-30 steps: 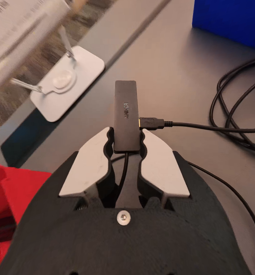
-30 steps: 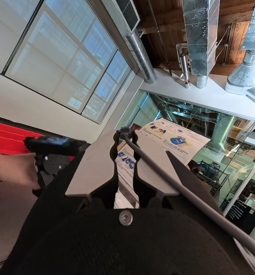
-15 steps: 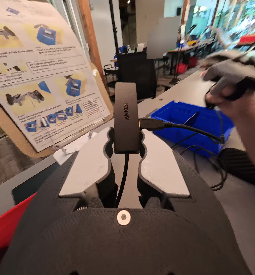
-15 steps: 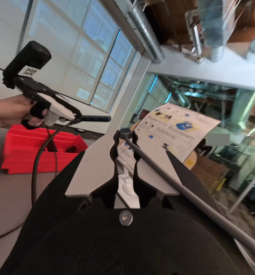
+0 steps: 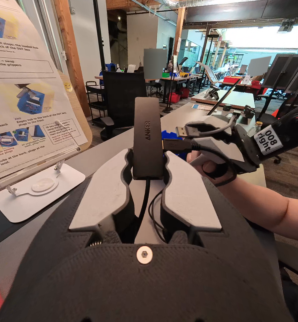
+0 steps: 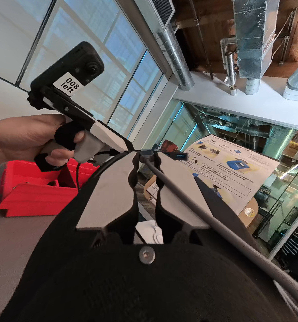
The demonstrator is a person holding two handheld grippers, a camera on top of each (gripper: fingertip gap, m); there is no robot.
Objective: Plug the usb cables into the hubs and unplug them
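My left gripper [image 5: 147,164] is shut on the lower end of a black USB hub [image 5: 147,132] and holds it upright above the table. A black USB plug [image 5: 177,144] sits in the hub's right side. My right gripper [image 6: 145,155] is shut on a grey USB plug [image 6: 146,153], whose grey cable [image 6: 214,226] trails back over the right finger. In the left wrist view the grey plug [image 5: 183,131] points left at the hub's right side, just above the black plug and a short gap away. The hub's blue ports [image 6: 177,156] show beyond my right fingertips.
An instruction sheet [image 5: 23,104] on a white-based stand [image 5: 38,190] is at the left. A blue bin [image 5: 169,135] lies behind the hub. A red bin [image 6: 31,188] sits on the grey table [image 6: 14,252]. A person's forearm [image 5: 249,205] crosses at the right.
The left gripper has lifted the hub off the table and tipped it up. The right gripper has brought the grey plug in close to the hub's right side.
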